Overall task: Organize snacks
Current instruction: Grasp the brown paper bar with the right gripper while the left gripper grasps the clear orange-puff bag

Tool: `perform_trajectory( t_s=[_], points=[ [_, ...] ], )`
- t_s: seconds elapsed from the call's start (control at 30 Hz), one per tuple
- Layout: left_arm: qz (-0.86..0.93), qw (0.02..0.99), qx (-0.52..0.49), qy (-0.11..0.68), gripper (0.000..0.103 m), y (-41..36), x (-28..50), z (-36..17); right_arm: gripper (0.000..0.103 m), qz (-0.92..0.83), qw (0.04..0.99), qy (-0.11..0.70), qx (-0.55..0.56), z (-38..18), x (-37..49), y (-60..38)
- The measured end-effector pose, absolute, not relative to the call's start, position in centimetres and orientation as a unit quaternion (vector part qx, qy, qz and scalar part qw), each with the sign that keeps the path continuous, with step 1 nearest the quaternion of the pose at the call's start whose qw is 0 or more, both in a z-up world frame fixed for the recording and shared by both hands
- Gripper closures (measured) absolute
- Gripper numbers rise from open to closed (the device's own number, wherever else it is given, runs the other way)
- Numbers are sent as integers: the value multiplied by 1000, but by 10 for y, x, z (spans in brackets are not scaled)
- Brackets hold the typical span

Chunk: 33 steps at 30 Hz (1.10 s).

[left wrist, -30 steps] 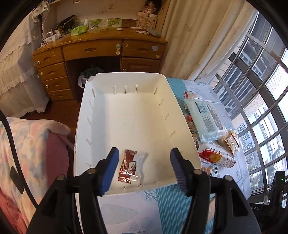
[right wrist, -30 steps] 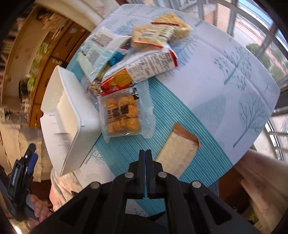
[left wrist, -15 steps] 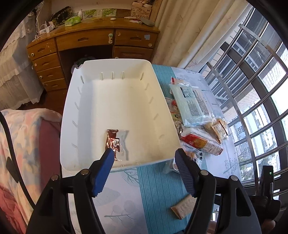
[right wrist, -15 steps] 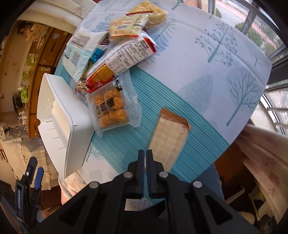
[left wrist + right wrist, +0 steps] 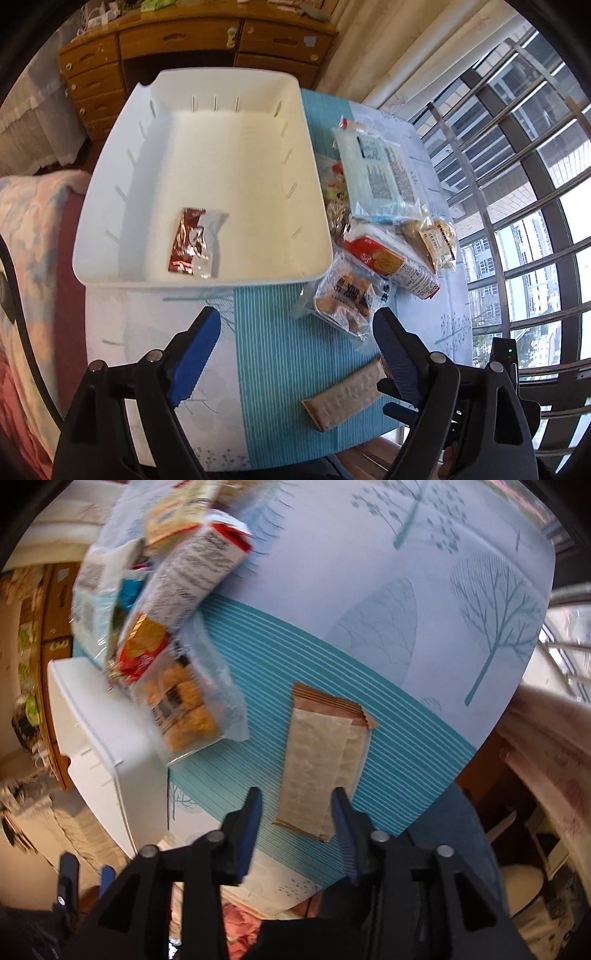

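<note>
— Right gripper (image 5: 295, 808)? Jaws opening, astride the near end of the tan snack bar (image 5: 321, 760), not pressing.
— Left gripper (image 5: 297, 341)? Opening, nothing between. Red wrapper (image 5: 190, 242) inside white bin (image 5: 110, 206).

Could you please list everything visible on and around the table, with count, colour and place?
Rectangular plastic bin: one, white, table's far left.
Foil snack packet: one, red-brown and silver, inside bin.
Flat wafer bar packet: one, tan and brown, near table edge.
Clear bag of golden cookies: one, beside bin.
Cracker pack: one, red and white, in pile.
Large pouch: one, pale blue, pile's far end.
Wooden desk: one, brown, behind.
Left tongs: blue pads, opening, empty.
Right tongs: opening astride wafer bar.
</note>
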<state>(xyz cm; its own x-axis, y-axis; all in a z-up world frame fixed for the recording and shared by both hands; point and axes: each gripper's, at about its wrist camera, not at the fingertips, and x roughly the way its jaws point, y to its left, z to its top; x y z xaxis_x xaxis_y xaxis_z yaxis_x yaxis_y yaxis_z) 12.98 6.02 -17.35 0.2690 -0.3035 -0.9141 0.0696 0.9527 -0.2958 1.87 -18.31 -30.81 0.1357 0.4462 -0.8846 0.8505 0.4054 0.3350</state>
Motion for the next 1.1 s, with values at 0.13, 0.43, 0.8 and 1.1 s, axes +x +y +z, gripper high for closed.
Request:
perform_trajectory(
  t_s=[0.13,0.43,0.8,1.1],
  points=[
    [-98,769,-109,623,14,54,131,-192,53,-189,541,634,519,-318,22,-187],
    [-79,731,-131,664,9,32,142,-220,49,-191,532,666,486,-335,35,-177],
    [-60,692,-162,701,9,14,159,-250,49,-205,530,694,442,-335,45,-170],
    [-34,660,-198,724,9,4,172,-282,49,-195,507,720,433,-349,54,-185]
  ],
)
